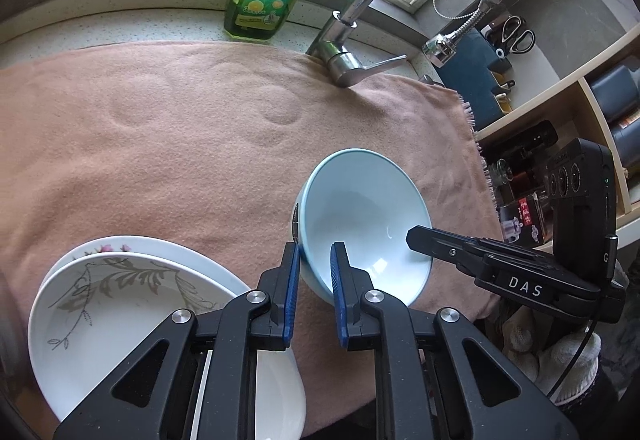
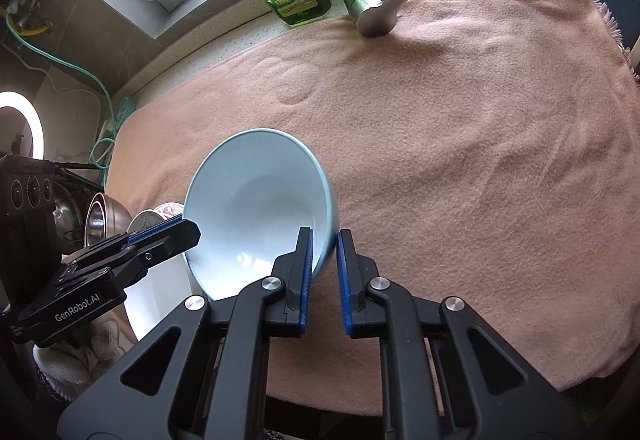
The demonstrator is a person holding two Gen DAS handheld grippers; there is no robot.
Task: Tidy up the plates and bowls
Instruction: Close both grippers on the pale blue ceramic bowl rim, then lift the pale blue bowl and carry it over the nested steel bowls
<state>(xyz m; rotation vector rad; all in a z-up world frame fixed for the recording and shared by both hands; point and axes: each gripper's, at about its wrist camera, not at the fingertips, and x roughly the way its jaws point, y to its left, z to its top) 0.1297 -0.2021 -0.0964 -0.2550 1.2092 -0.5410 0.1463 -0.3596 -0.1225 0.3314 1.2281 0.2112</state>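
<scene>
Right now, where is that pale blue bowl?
The pale blue bowl is held tilted over the pink towel, gripped at opposite rims by both tongs, just right of the stacked plates.

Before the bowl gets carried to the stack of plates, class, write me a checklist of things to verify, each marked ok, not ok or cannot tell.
1. Left tongs clamp the bowl rim: ok.
2. Right tongs clamp the opposite rim: ok.
3. Bowl empty: ok.
4. Bowl level: not ok, tilted.
5. Bowl clear of the pink towel: cannot tell.
6. Top plate of the stack bare: ok where visible; the tongs hide part.
</scene>
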